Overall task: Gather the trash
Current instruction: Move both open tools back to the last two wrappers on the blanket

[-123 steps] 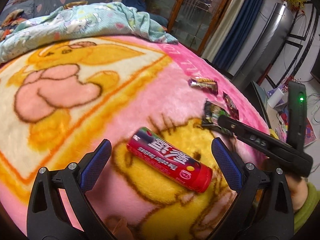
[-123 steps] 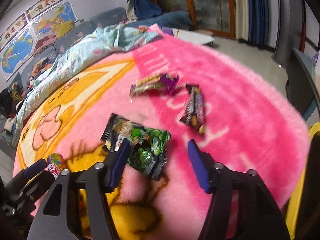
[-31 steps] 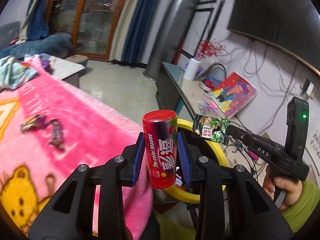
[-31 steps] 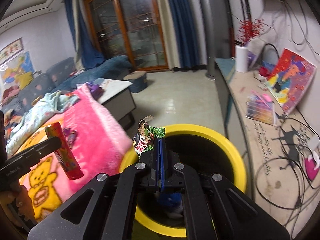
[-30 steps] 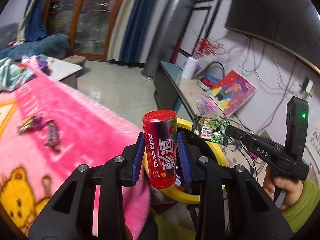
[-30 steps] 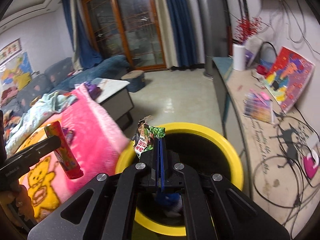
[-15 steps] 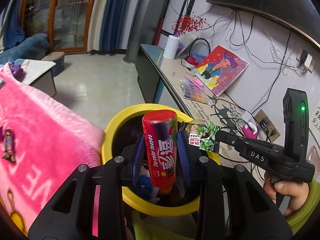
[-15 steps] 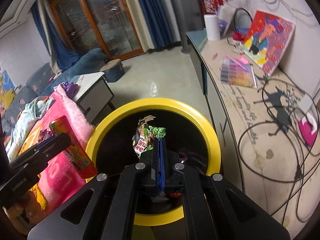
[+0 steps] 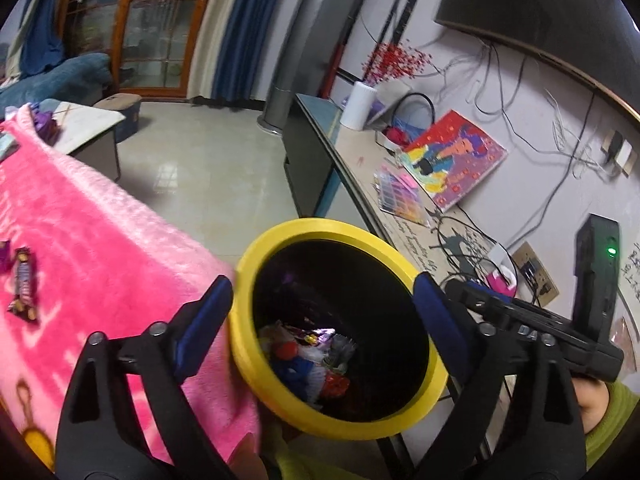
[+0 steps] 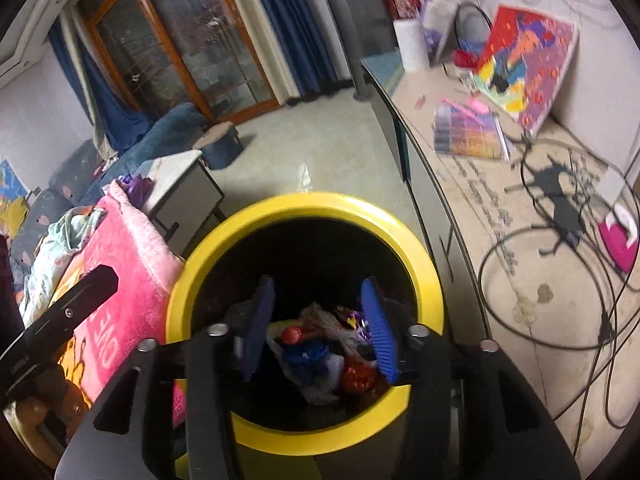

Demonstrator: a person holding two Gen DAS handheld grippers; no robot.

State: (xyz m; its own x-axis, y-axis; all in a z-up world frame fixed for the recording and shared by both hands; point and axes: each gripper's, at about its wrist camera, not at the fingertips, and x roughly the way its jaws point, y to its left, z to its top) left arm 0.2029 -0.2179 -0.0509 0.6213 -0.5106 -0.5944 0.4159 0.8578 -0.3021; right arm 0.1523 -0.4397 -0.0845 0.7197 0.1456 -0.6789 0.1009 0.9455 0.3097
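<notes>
We're hovering both grippers — left gripper (image 9: 320,316), right gripper (image 10: 318,320) — spread empty over the yellow bin (image 9: 280,232); candy wrapper (image 9: 23,284) left of it awaiting pickup.

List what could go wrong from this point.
1. The left gripper and right gripper both hang open over the yellow bin, close together; pulling back at once, they might knock each other or the rim.
2. The bin stands against the pink blanket; a bump may tip it and spill the trash.
3. A candy wrapper lies on the blanket and could be missed.
</notes>
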